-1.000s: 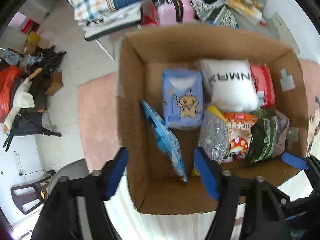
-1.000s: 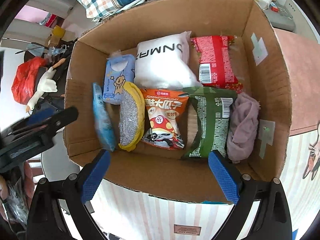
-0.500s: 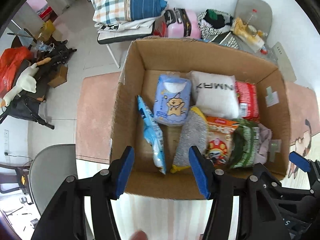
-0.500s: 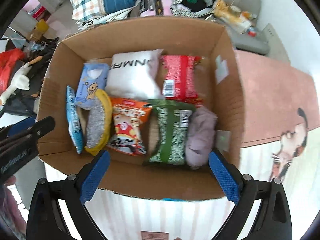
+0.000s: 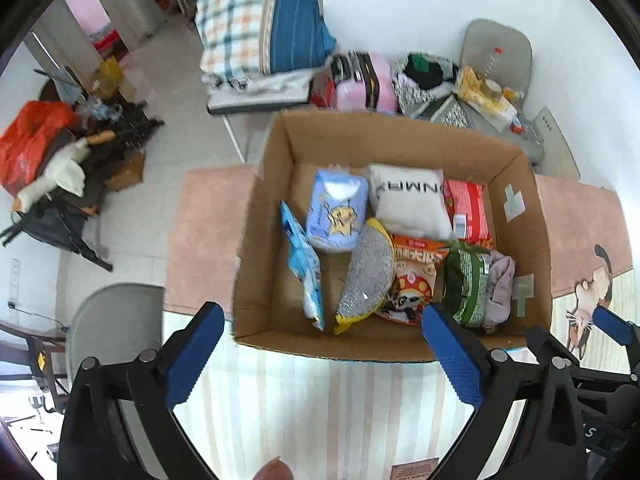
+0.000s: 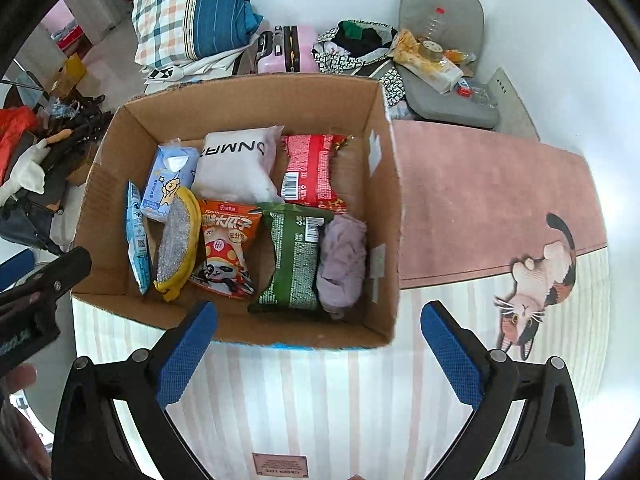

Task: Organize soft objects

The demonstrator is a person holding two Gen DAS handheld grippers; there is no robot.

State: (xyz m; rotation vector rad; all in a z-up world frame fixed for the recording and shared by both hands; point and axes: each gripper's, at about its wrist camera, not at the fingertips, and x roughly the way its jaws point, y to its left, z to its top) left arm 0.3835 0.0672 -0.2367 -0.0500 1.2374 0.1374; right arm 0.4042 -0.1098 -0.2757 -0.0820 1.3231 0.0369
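An open cardboard box [image 5: 276, 184] [image 6: 384, 208] stands on the table. It holds a white pillow pack [image 6: 240, 168], a blue tissue pack [image 6: 168, 184], a light-blue pouch [image 6: 136, 236], a silver-and-yellow scrubber [image 6: 176, 244], an orange snack bag [image 6: 228, 248], a red packet [image 6: 312, 172], a green packet [image 6: 294, 260] and a mauve cloth [image 6: 344, 260]. My left gripper [image 5: 320, 360] is open and empty, above the box's near edge. My right gripper [image 6: 320, 352] is open and empty, near the box's front right corner.
The table has a pink and striped cloth [image 6: 480, 200] with a cat picture [image 6: 536, 288]. Behind the box are a grey chair with clutter [image 6: 440, 40], a pink suitcase [image 6: 288, 48] and plaid bedding [image 6: 188, 12]. A grey chair [image 5: 112, 320] stands at the left.
Both grippers have pulled back and up from the box, so it looks smaller. The left gripper's jaws have opened wider. The box contents have not moved.
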